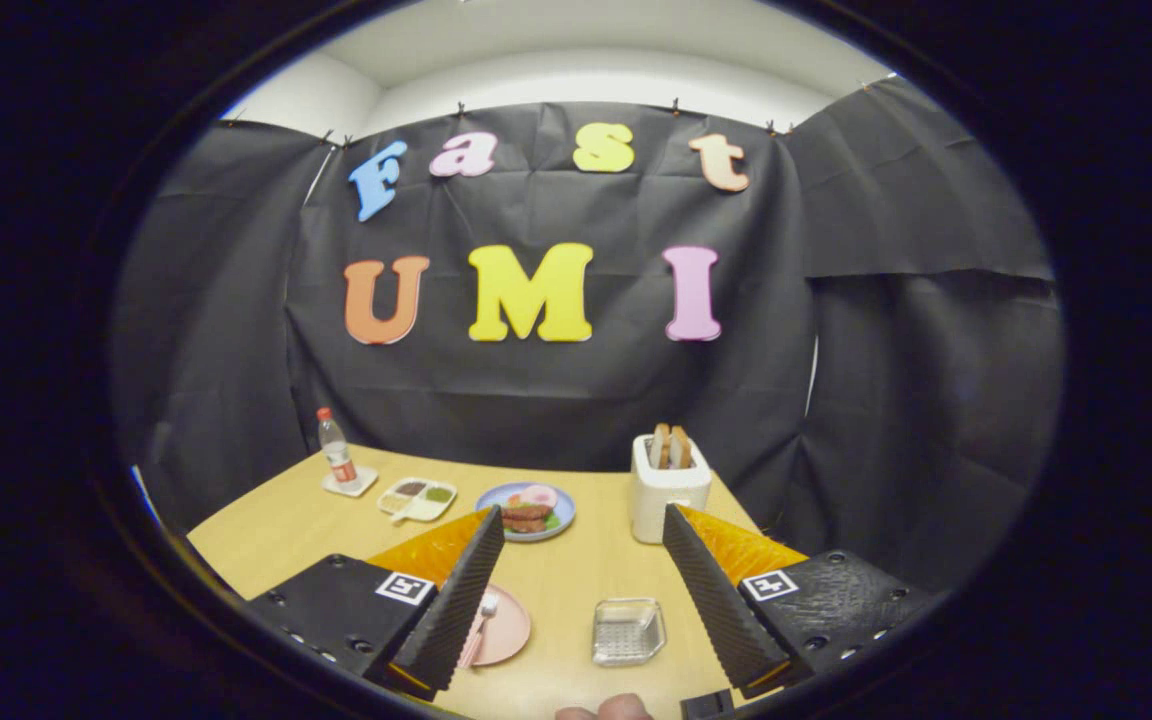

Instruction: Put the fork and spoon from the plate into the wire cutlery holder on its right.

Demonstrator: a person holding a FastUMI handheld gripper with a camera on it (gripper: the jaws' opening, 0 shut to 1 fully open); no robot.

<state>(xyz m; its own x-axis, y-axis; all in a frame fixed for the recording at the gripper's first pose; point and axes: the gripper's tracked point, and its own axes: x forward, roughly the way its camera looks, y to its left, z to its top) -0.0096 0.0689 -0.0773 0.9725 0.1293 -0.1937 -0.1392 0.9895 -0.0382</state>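
Black cloth walls surround the wooden desk [316, 520]. Spread claw [576, 585] hovers empty above the pink plate [506, 630] bearing the cutlery [481, 625]; wire holder [628, 632] sits just right of the plate. Descend onto one handle squarely.

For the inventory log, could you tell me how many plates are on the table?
2: a pink plate beside the open gripper's left finger, partly hidden, and a blue plate of food beyond the fingers, left of the toaster.
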